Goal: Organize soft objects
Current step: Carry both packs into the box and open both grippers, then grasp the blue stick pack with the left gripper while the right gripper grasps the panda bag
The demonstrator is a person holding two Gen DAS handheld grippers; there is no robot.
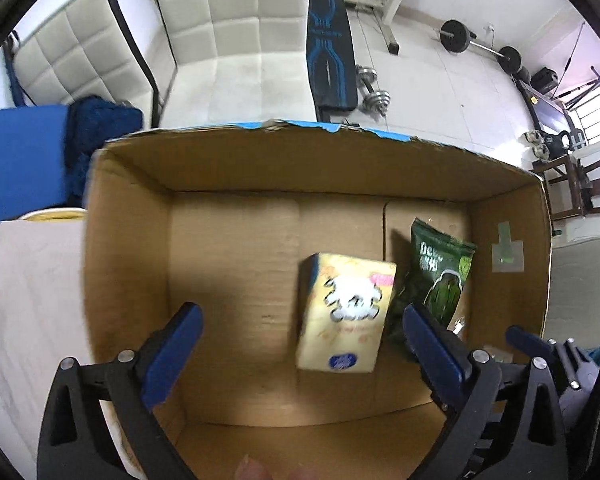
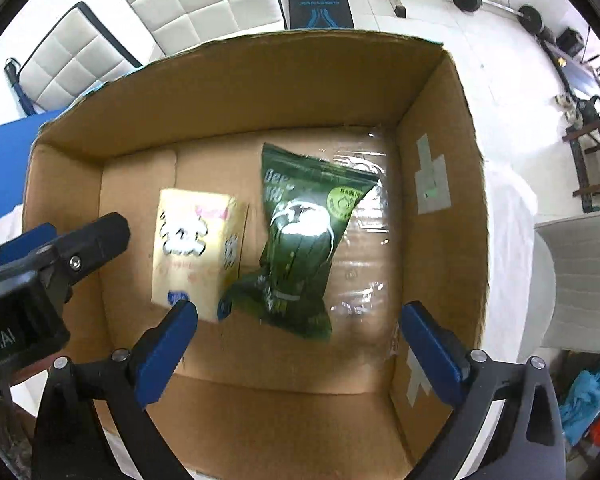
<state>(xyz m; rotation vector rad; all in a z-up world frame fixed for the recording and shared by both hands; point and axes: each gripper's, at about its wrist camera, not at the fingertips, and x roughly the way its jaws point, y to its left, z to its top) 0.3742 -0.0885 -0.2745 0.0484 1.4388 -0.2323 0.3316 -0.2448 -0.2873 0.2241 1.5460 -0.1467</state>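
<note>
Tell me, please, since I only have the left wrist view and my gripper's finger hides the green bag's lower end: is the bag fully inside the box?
Observer: Yes. The right wrist view shows the whole green bag lying on the floor of the cardboard box, with its lower end short of the near wall.
Operator: Thank you. Is the right gripper holding it?
Observer: No. It hangs wide open above the bag, and its pads touch nothing.
Operator: Does the bag touch the yellow pack?
Observer: Its lower left corner appears to meet the pack's side. Otherwise they lie side by side.
</note>
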